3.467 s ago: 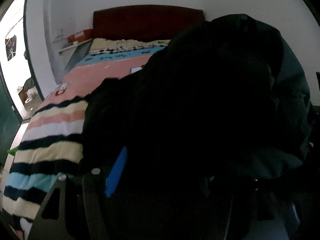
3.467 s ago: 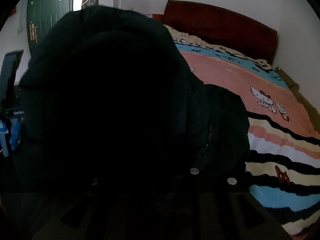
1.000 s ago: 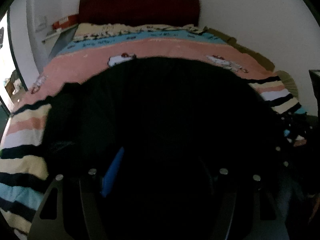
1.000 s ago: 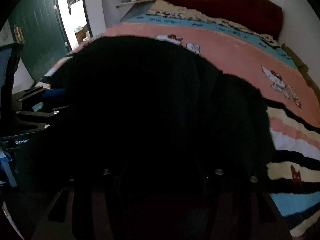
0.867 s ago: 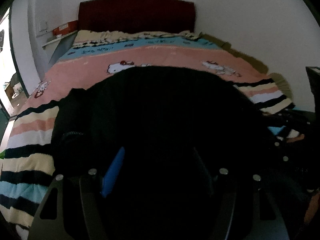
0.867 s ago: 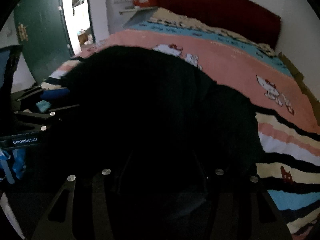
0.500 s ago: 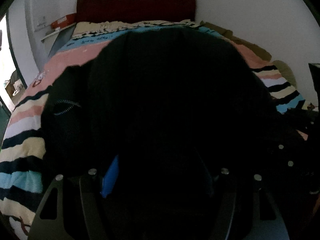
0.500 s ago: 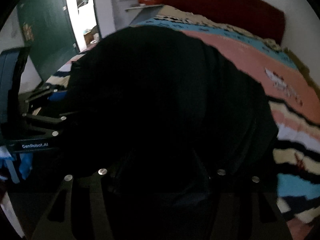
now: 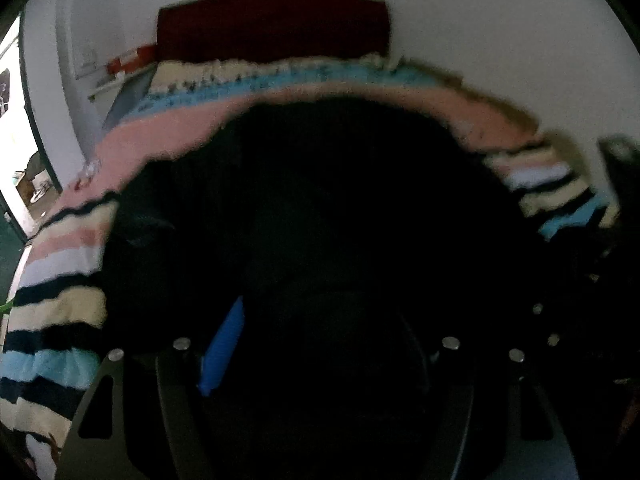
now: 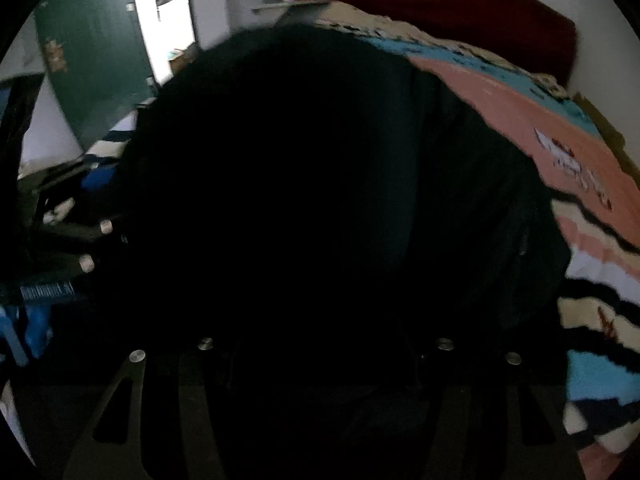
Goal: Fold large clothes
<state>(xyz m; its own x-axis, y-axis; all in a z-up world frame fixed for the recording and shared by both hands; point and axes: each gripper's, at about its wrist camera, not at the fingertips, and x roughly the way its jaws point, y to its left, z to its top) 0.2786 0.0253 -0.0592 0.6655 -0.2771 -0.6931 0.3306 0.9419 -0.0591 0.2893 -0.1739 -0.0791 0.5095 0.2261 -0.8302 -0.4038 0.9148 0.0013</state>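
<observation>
A large black garment (image 9: 340,200) lies bunched on the striped bed blanket (image 9: 60,320) and fills the middle of both views. My left gripper (image 9: 320,344) is shut on a thick fold of it, with the cloth pressed against the blue pad (image 9: 222,344). The same garment (image 10: 300,180) mounds high in the right wrist view and buries my right gripper (image 10: 320,360). Its jaws are opening with black cloth between them, and the pads are hidden in the dark. The left gripper (image 10: 80,240) shows at the left edge of that view, against the garment.
The blanket (image 10: 592,200) runs back to a dark red headboard (image 9: 272,28) against the white wall. A shelf with a red box (image 9: 128,58) stands left of the bed. A green door (image 10: 92,60) and a bright doorway (image 9: 16,140) lie further left.
In the left wrist view the garment's top has sunk since half a second ago, uncovering the pink blanket. In the right wrist view the mound has stayed high and spread left.
</observation>
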